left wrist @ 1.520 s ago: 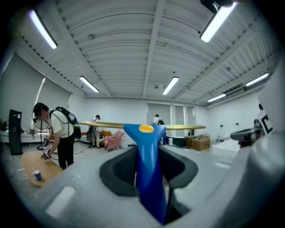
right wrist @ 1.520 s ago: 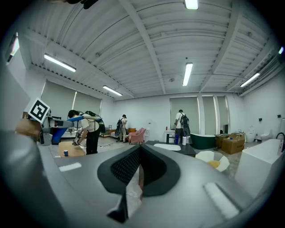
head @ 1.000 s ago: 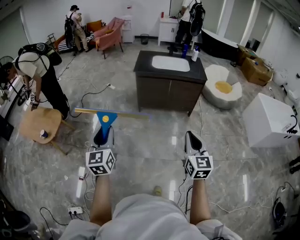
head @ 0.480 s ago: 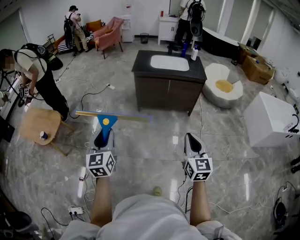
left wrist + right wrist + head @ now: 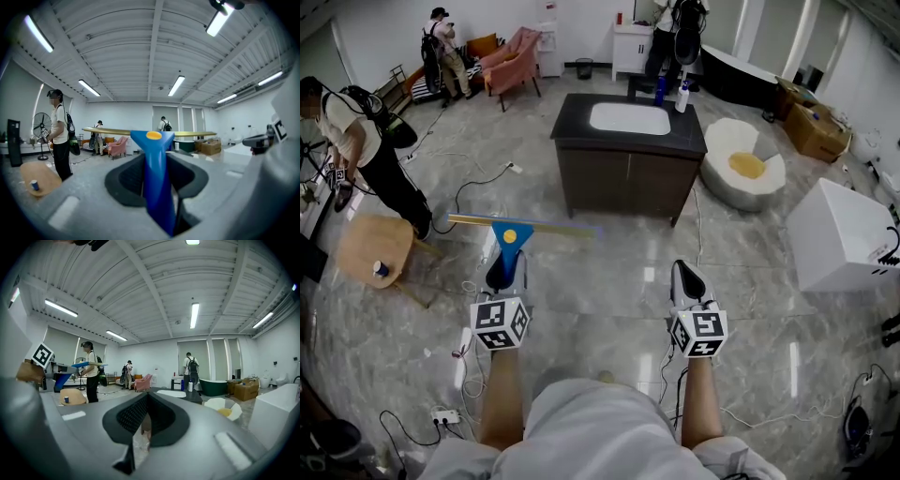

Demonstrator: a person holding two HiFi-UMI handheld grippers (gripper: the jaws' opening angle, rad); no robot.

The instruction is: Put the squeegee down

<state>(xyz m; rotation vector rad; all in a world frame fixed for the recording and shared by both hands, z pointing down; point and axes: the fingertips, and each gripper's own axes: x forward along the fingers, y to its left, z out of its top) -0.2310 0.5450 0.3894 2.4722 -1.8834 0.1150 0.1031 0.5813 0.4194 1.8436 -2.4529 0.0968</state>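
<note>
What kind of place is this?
Probably a big mock-home studio or test hall: a freestanding sink cabinet, a bathtub and an armchair stand far apart on one open polished floor.

Right gripper point(image 5: 147, 400) fingers point(image 5: 131, 416) closed together; sink cabinet point(image 5: 171, 393) ahead; squeegee point(image 5: 77, 365) (blue handle) far left.

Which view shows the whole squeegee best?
Head view: the squeegee shows whole, yellow blade and blue handle, in the left gripper. Left gripper view shows mostly the clamped handle; right gripper view, a small glimpse.
</note>
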